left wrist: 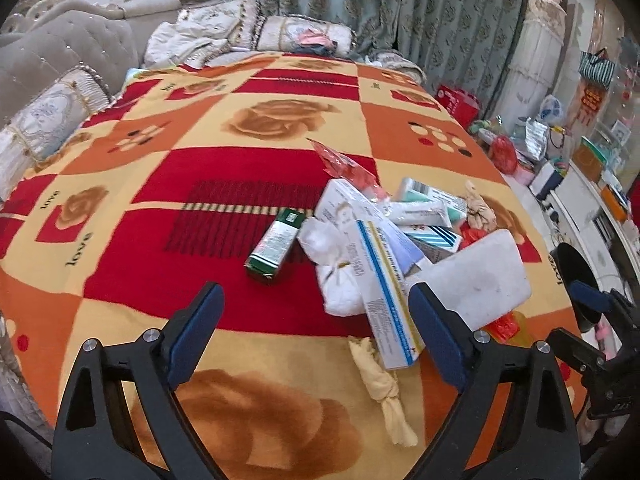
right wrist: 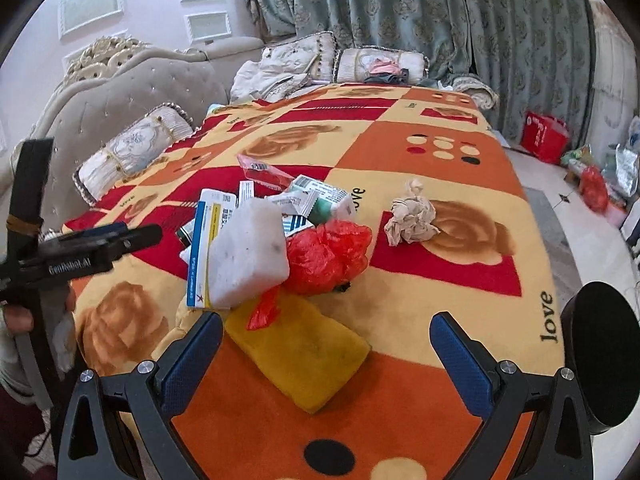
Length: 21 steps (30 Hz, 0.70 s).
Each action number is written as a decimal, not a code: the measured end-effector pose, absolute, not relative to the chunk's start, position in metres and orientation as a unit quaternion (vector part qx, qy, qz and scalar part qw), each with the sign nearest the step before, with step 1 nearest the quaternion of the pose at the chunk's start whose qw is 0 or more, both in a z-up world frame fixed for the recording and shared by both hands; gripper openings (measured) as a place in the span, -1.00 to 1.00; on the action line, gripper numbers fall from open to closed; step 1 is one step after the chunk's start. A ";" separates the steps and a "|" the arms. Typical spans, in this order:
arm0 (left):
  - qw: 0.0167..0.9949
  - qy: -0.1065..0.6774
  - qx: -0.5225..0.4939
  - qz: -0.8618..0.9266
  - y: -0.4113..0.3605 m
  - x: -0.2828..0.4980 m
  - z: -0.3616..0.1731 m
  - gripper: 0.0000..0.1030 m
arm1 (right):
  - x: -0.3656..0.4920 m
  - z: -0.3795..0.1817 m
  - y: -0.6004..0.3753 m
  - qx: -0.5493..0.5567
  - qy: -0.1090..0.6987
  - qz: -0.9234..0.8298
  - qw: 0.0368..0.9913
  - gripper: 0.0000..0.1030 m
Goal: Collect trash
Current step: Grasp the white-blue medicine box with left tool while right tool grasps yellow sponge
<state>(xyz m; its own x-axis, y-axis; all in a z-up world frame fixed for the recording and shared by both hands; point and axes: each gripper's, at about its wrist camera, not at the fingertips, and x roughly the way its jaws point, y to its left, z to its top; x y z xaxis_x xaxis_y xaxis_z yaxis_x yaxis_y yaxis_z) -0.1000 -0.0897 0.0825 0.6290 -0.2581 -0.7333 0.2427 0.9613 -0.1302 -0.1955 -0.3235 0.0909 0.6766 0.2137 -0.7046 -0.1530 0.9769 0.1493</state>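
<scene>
**Trash heap lies ahead of two empty claws**

Trash (right wrist: 256, 240) lies heaped on the patterned blanket (left wrist: 200, 200), just ahead of both claws. The left gripper (left wrist: 316, 308) is spread wide and holds nothing; a long blue-striped box (left wrist: 388, 296) reaches in beside its right finger, and a green box (left wrist: 274, 246) sits ahead. The right gripper (right wrist: 326, 340) is equally wide and empty (a yellow sponge (right wrist: 304, 352) lies between its fingers), with a red plastic bag (right wrist: 328, 256) beyond.
</scene>
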 end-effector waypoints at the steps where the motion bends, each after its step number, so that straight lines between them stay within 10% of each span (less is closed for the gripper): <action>1: 0.900 0.411 -0.008 -0.144 -0.093 -0.098 0.081 0.64 | -0.194 0.091 -0.323 0.040 0.391 0.102 0.914 1.00; 8: 0.879 0.446 -0.011 -0.169 -0.112 -0.074 0.064 0.45 | -0.192 0.079 -0.316 0.023 0.400 0.141 0.905 1.00; 13: 0.857 0.482 -0.018 -0.182 -0.125 -0.050 0.049 -0.24 | -0.183 0.061 -0.312 -0.003 0.419 0.183 0.889 1.00; 20: 0.847 0.489 -0.038 -0.203 -0.128 -0.046 0.053 -0.52 | -0.159 0.040 -0.306 -0.042 0.443 0.219 0.868 0.98; 21: 0.846 0.490 -0.040 -0.204 -0.126 -0.047 0.055 -0.53 | -0.160 0.038 -0.305 -0.044 0.443 0.223 0.867 0.64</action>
<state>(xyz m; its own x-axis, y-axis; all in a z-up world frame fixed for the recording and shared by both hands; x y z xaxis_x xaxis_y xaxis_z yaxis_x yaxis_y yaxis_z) -0.0468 -0.1255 0.0551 0.4356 -0.3851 -0.8136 0.3061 0.9134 -0.2684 -0.1604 -0.3049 0.0380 0.5072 0.3479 -0.7885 -0.4259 0.8965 0.1216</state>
